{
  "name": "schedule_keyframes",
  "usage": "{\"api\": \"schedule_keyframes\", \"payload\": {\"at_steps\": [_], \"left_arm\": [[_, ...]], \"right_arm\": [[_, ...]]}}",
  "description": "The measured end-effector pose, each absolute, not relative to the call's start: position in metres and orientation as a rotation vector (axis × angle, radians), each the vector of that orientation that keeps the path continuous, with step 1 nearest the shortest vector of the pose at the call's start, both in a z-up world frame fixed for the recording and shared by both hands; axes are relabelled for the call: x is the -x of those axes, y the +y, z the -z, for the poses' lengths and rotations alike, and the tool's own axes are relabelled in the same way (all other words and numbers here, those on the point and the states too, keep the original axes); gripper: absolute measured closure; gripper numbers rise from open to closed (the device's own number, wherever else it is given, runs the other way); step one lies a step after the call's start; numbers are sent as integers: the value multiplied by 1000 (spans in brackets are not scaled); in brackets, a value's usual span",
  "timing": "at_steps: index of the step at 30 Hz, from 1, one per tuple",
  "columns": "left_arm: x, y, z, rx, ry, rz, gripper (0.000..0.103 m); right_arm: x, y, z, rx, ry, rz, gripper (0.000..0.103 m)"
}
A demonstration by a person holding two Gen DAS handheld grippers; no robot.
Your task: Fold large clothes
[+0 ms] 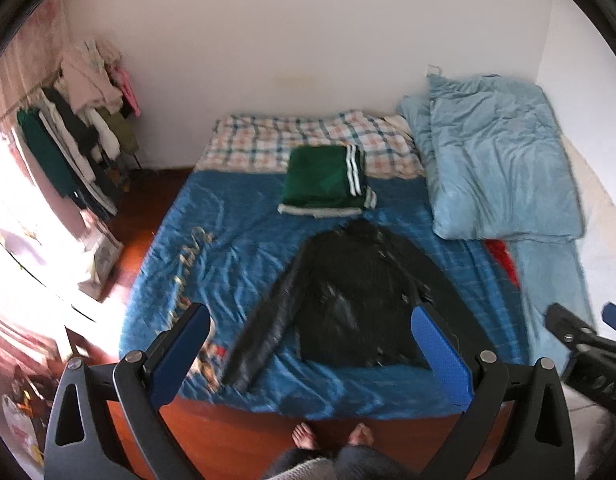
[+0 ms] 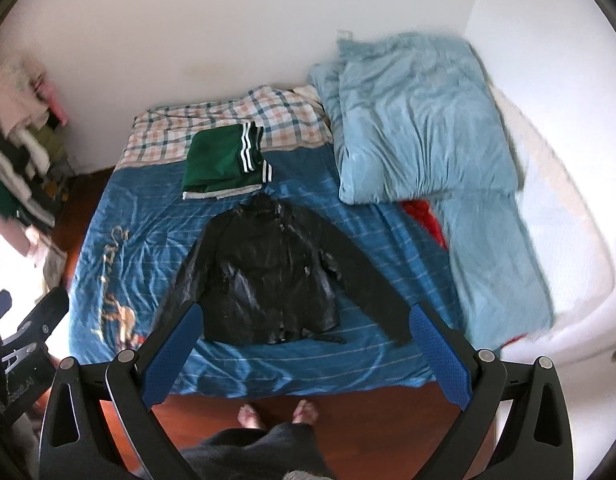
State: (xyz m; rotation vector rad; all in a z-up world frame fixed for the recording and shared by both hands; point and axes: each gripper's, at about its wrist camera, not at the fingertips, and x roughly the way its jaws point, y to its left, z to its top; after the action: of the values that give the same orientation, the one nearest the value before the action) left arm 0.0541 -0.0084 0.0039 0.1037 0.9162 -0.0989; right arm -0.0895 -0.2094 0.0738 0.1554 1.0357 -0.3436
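A black shiny jacket (image 1: 347,292) lies spread flat on the blue bed cover (image 1: 228,248), sleeves out to both sides; it also shows in the right wrist view (image 2: 268,276). A folded green garment with white stripes (image 1: 327,182) sits beyond its collar, seen too in the right wrist view (image 2: 224,166). My left gripper (image 1: 311,350) is open and empty, held high above the bed's near edge. My right gripper (image 2: 304,346) is open and empty at a similar height. Each gripper shows at the edge of the other's view.
A light blue duvet (image 2: 419,128) is piled on the bed's right side, with something red (image 2: 423,216) under it. A checked pillow (image 1: 308,136) lies at the head. A clothes rack (image 1: 76,140) stands at the left wall. The person's bare feet (image 1: 331,436) stand on the wooden floor.
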Motion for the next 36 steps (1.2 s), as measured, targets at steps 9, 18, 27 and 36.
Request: {"api": "schedule_keyframes", "payload": {"at_steps": [9, 18, 27, 36], "left_arm": [[-147, -31, 108, -225, 884, -25, 0], [-224, -72, 276, -289, 1064, -152, 0], [-268, -104, 428, -369, 1258, -218, 0], [-293, -145, 493, -462, 1343, -145, 0]], "right_arm": [[55, -334, 87, -487, 1158, 591, 0], [60, -482, 340, -962, 1293, 691, 31], [120, -535, 567, -1590, 1193, 858, 31], [156, -563, 621, -1795, 670, 1144, 66]]}}
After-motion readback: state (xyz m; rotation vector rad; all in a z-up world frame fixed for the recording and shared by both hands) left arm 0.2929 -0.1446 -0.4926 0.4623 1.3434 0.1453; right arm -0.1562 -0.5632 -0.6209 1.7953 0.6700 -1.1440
